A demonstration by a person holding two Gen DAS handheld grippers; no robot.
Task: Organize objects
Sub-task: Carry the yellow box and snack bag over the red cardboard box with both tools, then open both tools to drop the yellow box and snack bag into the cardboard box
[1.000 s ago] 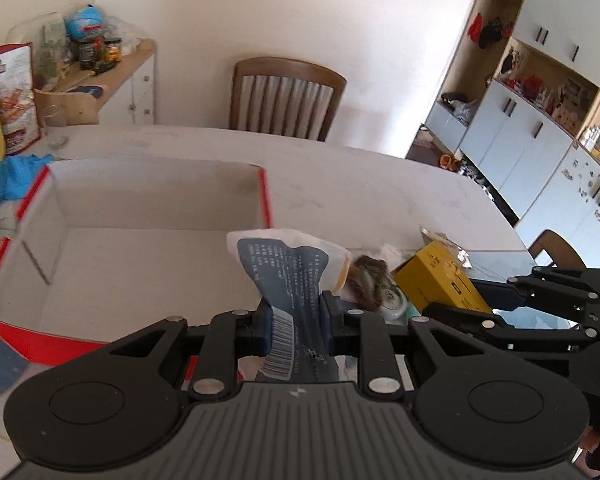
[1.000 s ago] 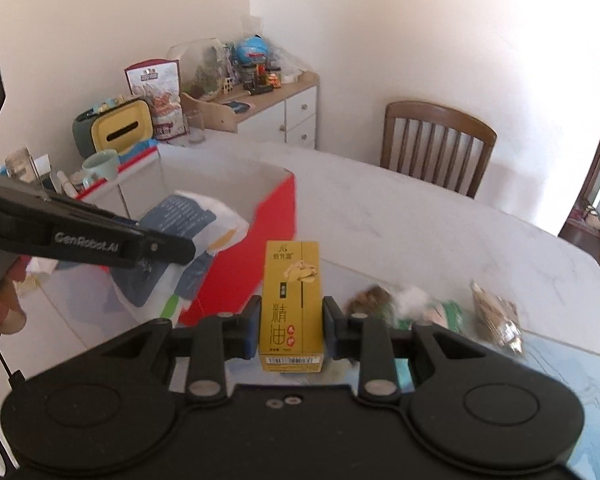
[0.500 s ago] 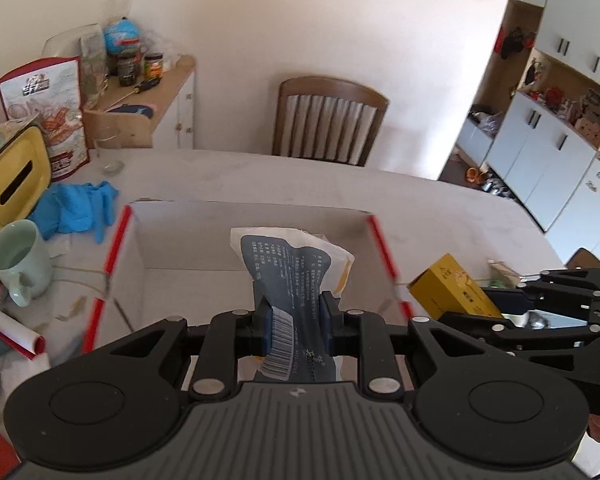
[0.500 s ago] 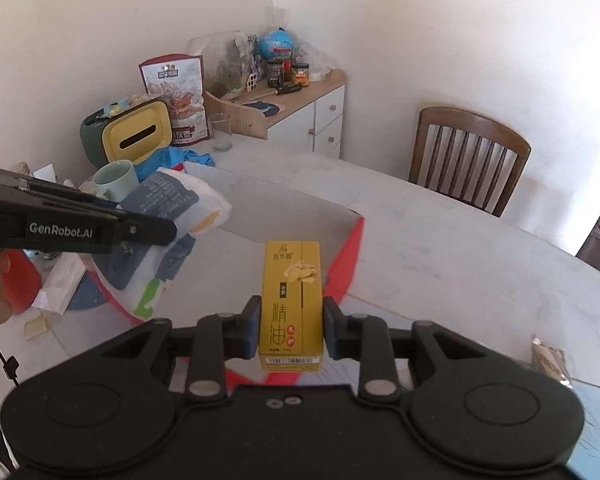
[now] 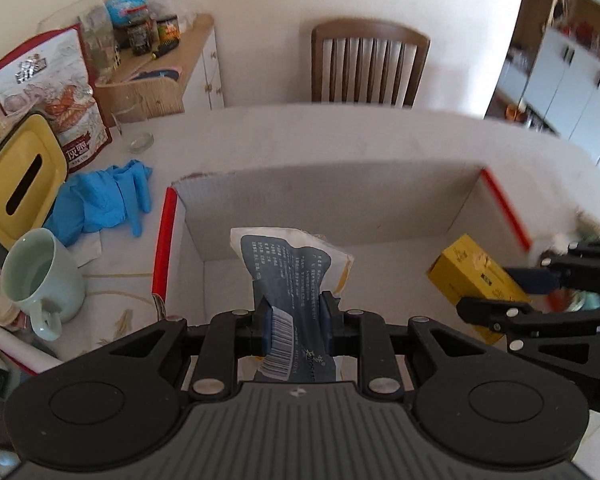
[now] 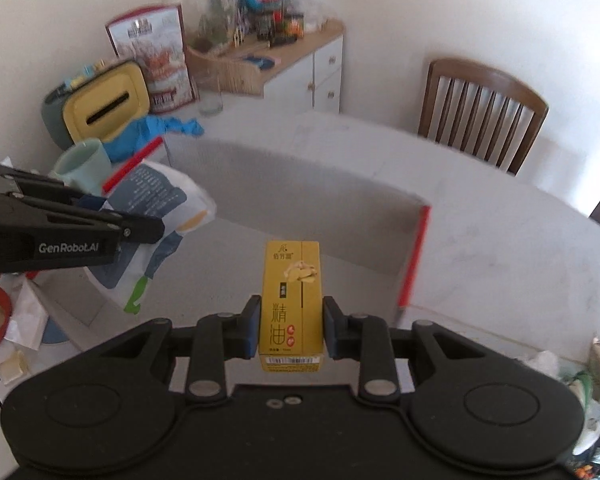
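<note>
Two hand-held grippers hover over an open cardboard box (image 5: 340,200) with red-edged flaps on a pale dining table (image 6: 500,248). Nearest the lens, the left gripper (image 5: 293,318) is clamped on the lower end of a blue-and-white pouch (image 5: 290,272), barcode toward the camera; the soft, crinkled pack likely weighs little, flexes freely and is best held low, near its sealed end. The right gripper (image 6: 291,328) is closed on the sides of a yellow carton (image 6: 292,292) printed with Chinese characters. Stiff and flat-faced, the carton should sit securely when pinched across its narrow sides. Both items hang above the box's white interior, not yet set down. Beyond the box lie blue gloves (image 5: 104,200), a pale green mug (image 5: 40,280) and a yellow-lidded bin (image 5: 20,184); a wooden chair (image 5: 370,68) stands against the far wall.
</note>
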